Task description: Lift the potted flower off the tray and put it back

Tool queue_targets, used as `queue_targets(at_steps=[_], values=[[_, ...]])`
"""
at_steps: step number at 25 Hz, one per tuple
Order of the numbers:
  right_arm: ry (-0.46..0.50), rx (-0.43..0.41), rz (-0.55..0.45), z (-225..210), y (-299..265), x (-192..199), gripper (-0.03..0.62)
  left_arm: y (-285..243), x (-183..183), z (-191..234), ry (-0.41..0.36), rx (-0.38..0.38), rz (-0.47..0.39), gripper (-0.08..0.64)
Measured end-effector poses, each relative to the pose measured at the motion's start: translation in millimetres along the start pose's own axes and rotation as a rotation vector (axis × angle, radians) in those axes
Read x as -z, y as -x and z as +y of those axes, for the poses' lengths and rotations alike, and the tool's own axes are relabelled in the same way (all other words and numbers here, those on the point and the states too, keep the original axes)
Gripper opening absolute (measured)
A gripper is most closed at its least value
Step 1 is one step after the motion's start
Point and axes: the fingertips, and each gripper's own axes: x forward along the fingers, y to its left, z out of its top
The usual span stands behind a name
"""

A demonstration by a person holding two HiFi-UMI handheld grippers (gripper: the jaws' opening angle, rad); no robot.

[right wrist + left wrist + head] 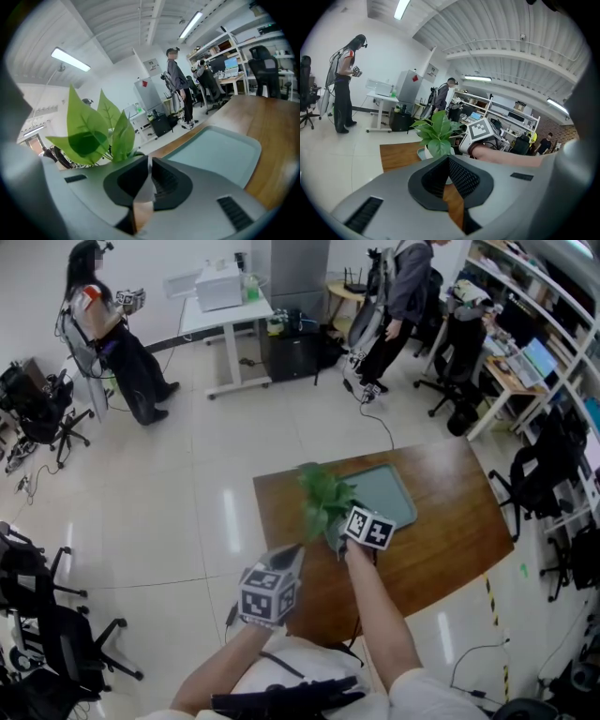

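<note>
The potted flower [323, 498] has broad green leaves and a white pot [425, 152]. It hangs over the near left corner of the teal tray [389, 493] on the wooden table [450, 531]. My right gripper [337, 538] is shut on the pot's white rim [145, 187], with the leaves [93, 131] rising to the left of its jaws and the tray [220, 152] lying ahead and below. My left gripper [291, 557] hovers over the table's near left part, short of the plant [437, 133], its jaws together with nothing between them.
The table's near edge is close to my body. White tiled floor surrounds it. Office chairs [37, 615] stand at the left. Shelves and desks [525, 362] line the right wall. A white desk [225, 310] stands at the back, with a person [103, 334] near it and another [398, 296] further right.
</note>
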Motion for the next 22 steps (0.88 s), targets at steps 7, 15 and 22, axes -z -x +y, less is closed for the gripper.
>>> queue_targets(at_steps=[7, 15, 22], values=[[-0.027, 0.067, -0.006, -49.9, 3.6, -6.7, 0.032, -9.9, 8.5, -7.2, 0.0, 0.007, 0.022, -0.005], [-0.054, 0.098, 0.014, -83.4, -4.9, 4.7, 0.032, -16.9, 19.3, -1.6, 0.009, -0.02, 0.056, -0.005], [-0.083, 0.093, 0.014, -89.6, -9.1, 17.9, 0.031, -20.0, 25.7, 4.2, 0.016, -0.039, 0.074, -0.005]])
